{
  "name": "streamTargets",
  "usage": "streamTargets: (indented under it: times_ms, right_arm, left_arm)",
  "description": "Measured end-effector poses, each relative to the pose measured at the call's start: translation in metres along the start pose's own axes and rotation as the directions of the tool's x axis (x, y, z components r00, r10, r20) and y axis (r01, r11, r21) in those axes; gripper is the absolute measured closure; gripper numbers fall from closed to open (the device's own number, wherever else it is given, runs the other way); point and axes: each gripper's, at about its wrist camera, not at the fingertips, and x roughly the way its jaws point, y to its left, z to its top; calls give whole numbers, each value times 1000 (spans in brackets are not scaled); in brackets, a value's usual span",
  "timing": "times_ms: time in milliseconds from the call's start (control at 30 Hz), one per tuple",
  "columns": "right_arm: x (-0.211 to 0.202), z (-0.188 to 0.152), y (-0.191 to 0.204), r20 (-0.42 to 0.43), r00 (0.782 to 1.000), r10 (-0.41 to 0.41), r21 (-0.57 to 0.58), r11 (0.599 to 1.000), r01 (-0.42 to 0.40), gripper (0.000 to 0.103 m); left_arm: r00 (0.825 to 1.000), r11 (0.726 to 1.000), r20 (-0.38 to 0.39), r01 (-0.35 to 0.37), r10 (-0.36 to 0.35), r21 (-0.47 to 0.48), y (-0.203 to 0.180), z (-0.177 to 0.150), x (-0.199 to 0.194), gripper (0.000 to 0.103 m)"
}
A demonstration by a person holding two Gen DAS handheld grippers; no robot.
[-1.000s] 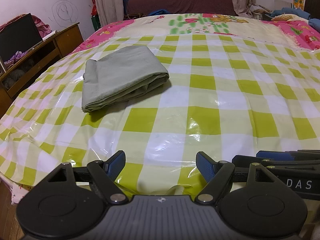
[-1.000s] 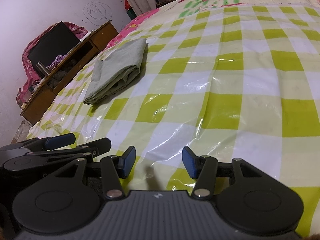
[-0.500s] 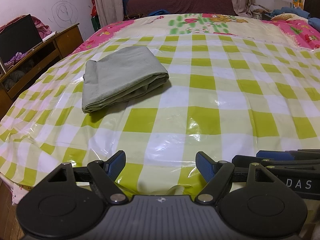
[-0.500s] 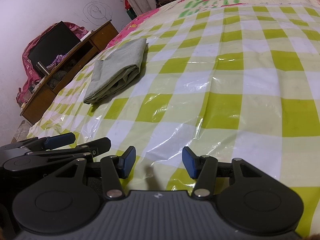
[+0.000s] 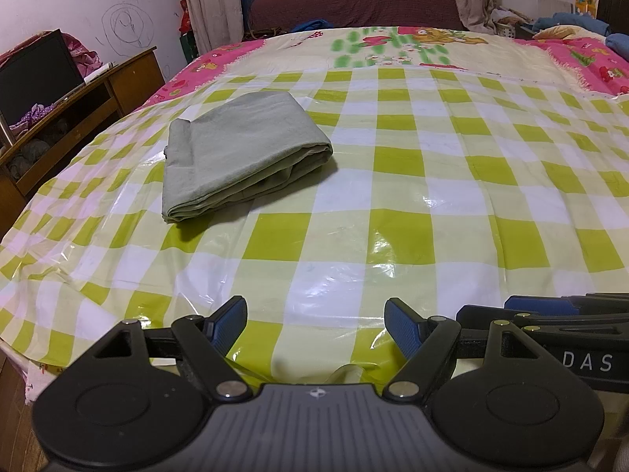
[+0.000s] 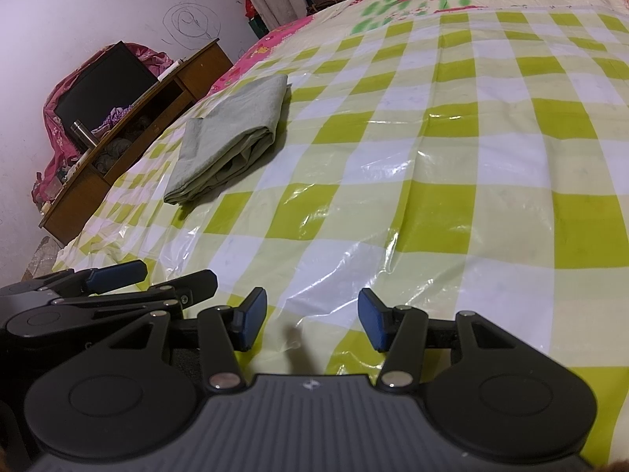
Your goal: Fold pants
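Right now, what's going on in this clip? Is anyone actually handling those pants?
Nobody is. The grey-green pants lie folded into a compact stack on the green-checked plastic sheet covering the bed, toward its left side. The left hand-held gripper and the right hand-held gripper are both open and empty, side by side at the near edge of the bed, well short of the pants. The folding looks done.
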Motion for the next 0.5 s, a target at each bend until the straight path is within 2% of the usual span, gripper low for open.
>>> streamTargets:
  times_ms: [500]
  right_arm:
    - [0, 0, 0, -1, 1000, 0, 1, 1000, 0, 50]
  left_arm:
    - [1000, 1000, 0, -1, 1, 0, 0, 0, 0, 15]
